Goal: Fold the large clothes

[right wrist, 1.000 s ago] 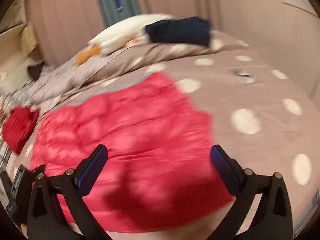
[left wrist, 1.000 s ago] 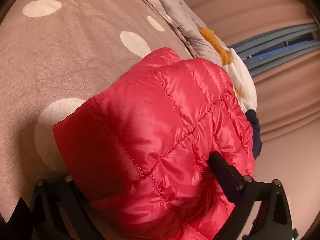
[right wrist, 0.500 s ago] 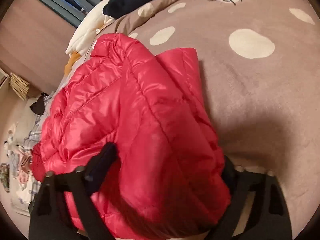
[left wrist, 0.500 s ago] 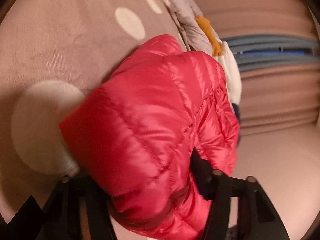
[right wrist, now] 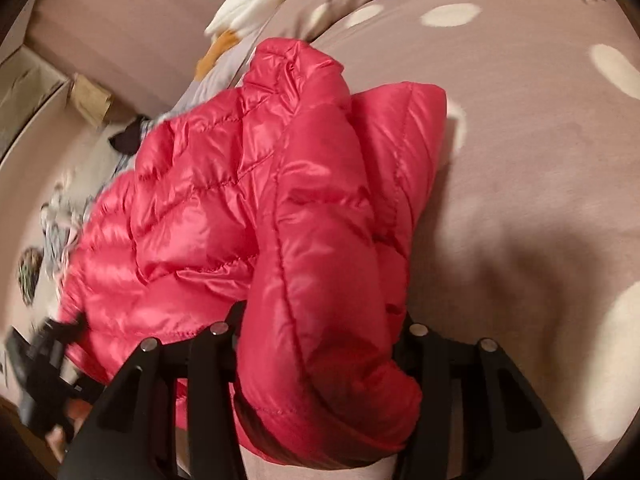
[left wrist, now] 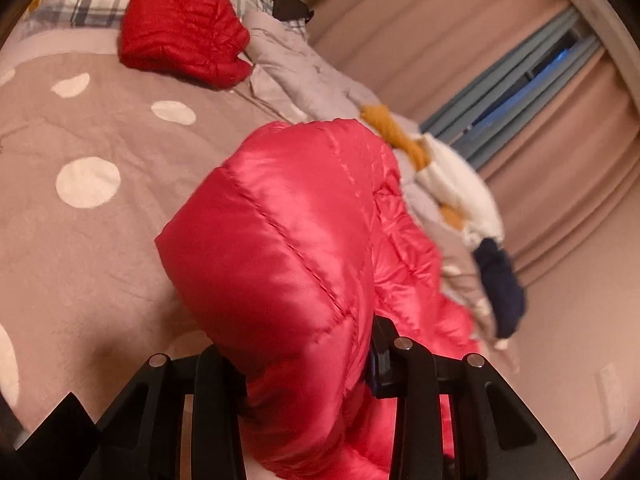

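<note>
Now each hand-held gripper, left (left wrist: 306,364) and right (right wrist: 320,332), clamps one pink jacket (left wrist: 296,248); another red jacket (left wrist: 180,32) lies apart.

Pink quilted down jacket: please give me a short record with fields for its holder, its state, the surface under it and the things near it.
item: pink quilted down jacket
held by: left hand-held gripper and right hand-held gripper, both shut on it
state: bunched, lifted
surface: brown bed cover with white dots
nearby: folded dark red quilted jacket; white and orange plush toy
</note>
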